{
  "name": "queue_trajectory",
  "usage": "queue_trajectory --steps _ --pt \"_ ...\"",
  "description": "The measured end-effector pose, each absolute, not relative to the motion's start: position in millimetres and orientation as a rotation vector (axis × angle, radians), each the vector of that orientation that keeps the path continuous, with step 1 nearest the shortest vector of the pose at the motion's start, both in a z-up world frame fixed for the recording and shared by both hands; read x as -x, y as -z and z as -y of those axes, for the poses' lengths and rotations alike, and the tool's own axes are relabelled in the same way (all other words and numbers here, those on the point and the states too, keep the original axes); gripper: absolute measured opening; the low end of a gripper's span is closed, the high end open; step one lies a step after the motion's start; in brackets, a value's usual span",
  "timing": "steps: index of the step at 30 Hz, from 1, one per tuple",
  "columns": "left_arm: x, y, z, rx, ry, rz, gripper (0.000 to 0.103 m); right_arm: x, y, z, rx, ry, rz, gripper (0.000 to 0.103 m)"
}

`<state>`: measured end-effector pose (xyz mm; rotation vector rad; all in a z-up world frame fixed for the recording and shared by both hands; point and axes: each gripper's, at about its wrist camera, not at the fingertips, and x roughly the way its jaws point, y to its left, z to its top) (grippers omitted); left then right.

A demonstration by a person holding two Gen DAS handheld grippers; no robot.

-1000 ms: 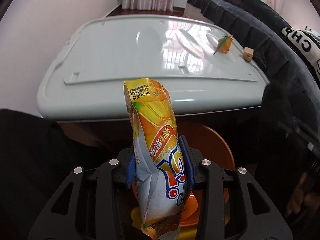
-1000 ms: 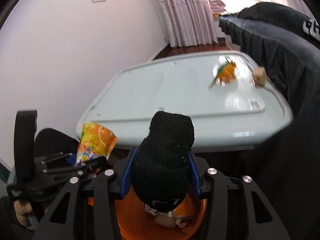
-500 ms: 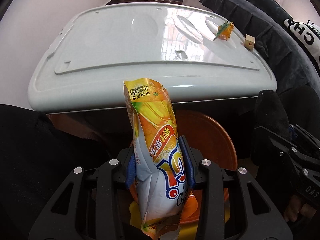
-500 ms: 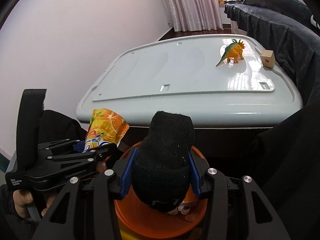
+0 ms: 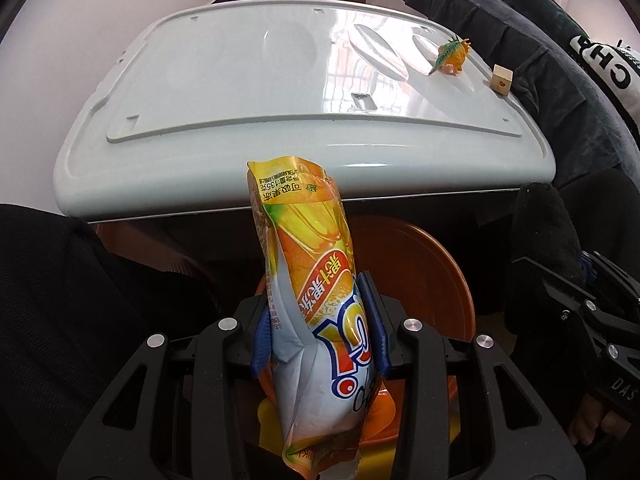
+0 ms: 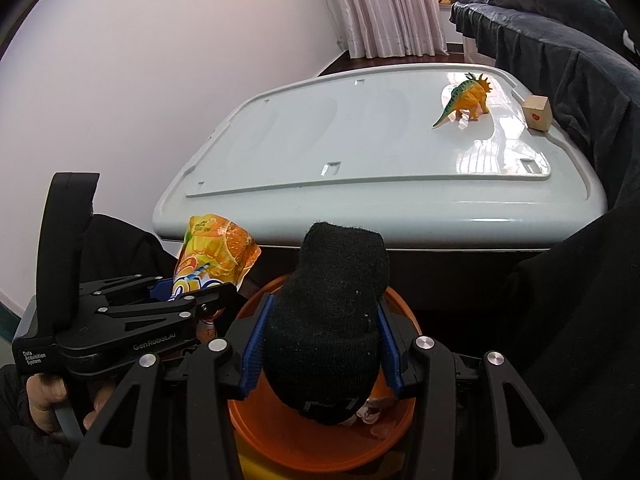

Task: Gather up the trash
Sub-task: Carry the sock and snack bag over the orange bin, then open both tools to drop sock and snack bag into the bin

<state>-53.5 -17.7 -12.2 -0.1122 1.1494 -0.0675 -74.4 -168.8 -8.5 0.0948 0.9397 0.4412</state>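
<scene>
Both pairs of tongs are loaded and poised over the round orange plastic bin point(image 6: 320, 446), so the step in hand looks like the drop. The left tongs point(image 5: 319, 324) are nipped narrowly on a crinkled orange-and-yellow foil drink pouch point(image 5: 312, 292), which stands up between the blue pads point(image 5: 374, 320) with its lower end hanging below them, just above the bin. The right tongs point(image 6: 322, 338) are clamped somewhat wider on a thick black knitted sock point(image 6: 332, 320), its toe sticking out ahead and its cuff dangling into the bin's mouth.

Next, I'd judge, each pair needs only to open so the load falls inside; the pouch sits nearer the rim on the left tongs' side, so a small nudge inward might help.

Ahead of both tongs, the pale grey plastic table point(image 6: 320, 140) bears a small orange-and-green toy dinosaur point(image 6: 468, 98) and a little wooden cube point(image 6: 537, 113), well apart from the bin.

Compared with a second ago, both tongs tip further down: more bin shows beneath them, and the grips look unchanged.
</scene>
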Motion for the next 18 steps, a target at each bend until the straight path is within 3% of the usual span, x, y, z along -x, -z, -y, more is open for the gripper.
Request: queue_trajectory --steps 18 --pt "53.3 14.3 16.4 0.11 0.065 -1.167 0.038 73.7 12.3 166.8 -0.095 -0.449 -0.961 0.047"
